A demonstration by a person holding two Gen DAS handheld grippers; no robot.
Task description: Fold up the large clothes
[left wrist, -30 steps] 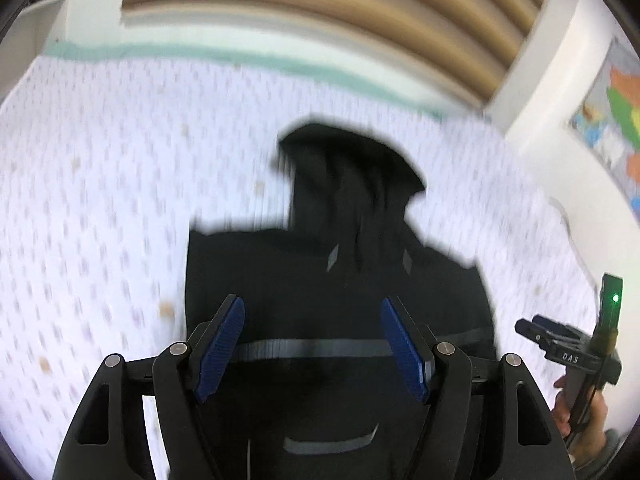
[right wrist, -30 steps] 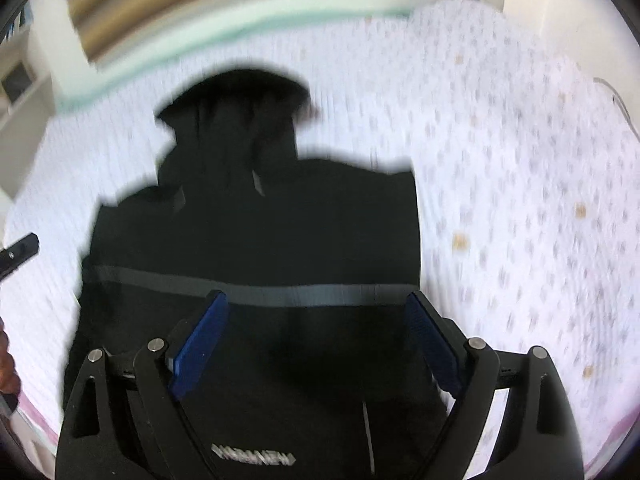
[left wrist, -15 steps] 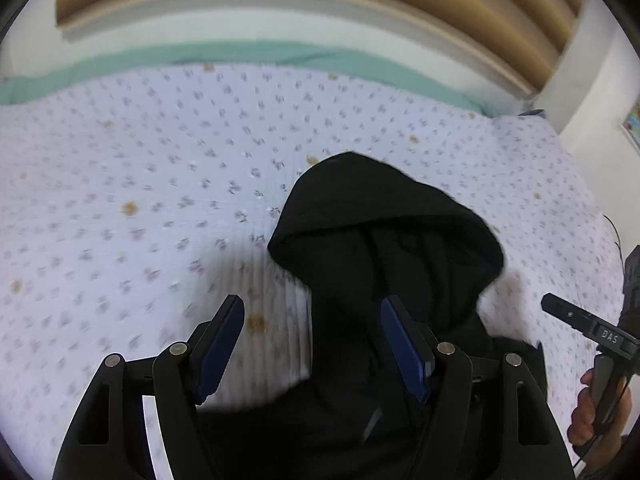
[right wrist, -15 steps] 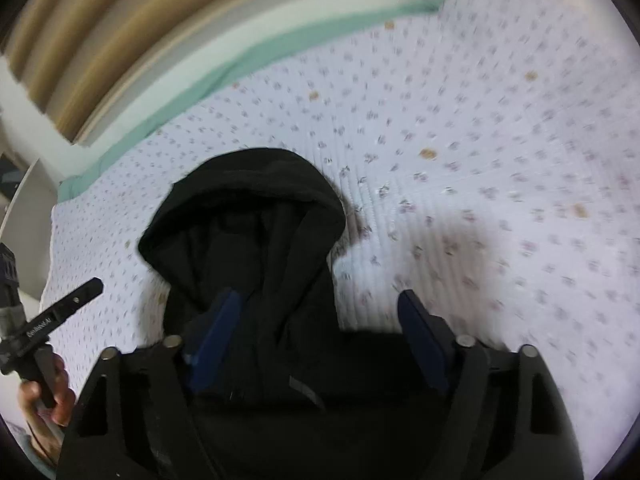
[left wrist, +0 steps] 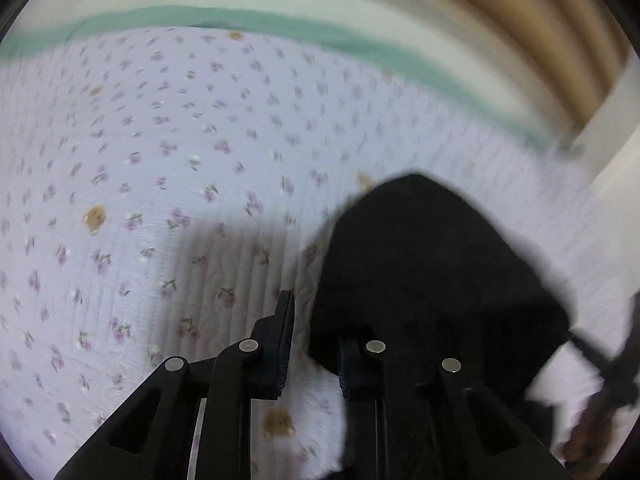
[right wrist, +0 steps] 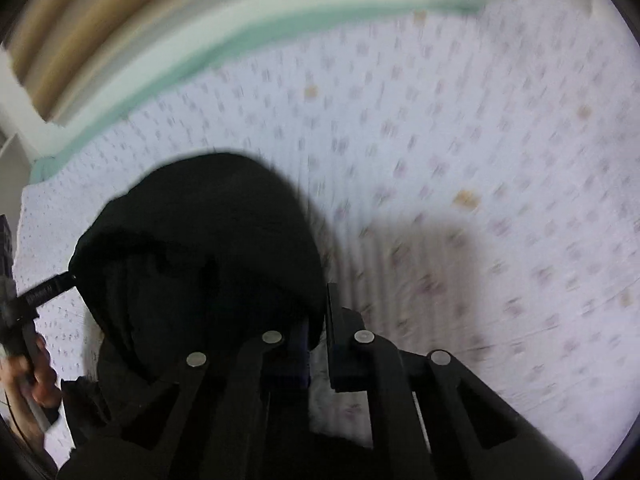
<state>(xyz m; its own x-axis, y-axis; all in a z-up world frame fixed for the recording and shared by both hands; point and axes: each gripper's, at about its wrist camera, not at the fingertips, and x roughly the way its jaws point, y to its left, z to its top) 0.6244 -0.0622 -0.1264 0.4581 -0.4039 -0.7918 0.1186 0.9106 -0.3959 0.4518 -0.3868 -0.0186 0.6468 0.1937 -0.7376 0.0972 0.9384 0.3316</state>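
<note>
Closest in the left wrist view, the left gripper (left wrist: 316, 308) has its jaws drawn to a narrow gap; they have just been closing. The left-hand edge of the black hoodie (left wrist: 432, 272) lies inside that gap, against the right finger. A sliver of pale sheet (left wrist: 160, 160) shows between the cloth and the left finger, so the jaws are not pressing on it. At the right edge of this view, blurred, the person's right hand (left wrist: 588, 436) grips the other tool's handle.

In the right wrist view, the right gripper (right wrist: 319, 312) has also just been closing, and its jaws are drawn together to a slit. The right-hand edge of the hoodie's hood runs into that slit, pinched there. At the left edge of the view, the person's left hand (right wrist: 36, 376) holds its own handle just beside the hood.

The hoodie lies on the bed, hood pointing away from both cameras, with one gripper at each side of the hood's base. Its body is mostly hidden under the tools.

Beyond it the sheet spreads wide, white with small purple flowers and a few brown spots (left wrist: 94, 216). Past the sheet's far edge runs a green strip (left wrist: 360, 44), and behind that a tan ribbed panel (left wrist: 520, 20), all smeared by blur.
</note>
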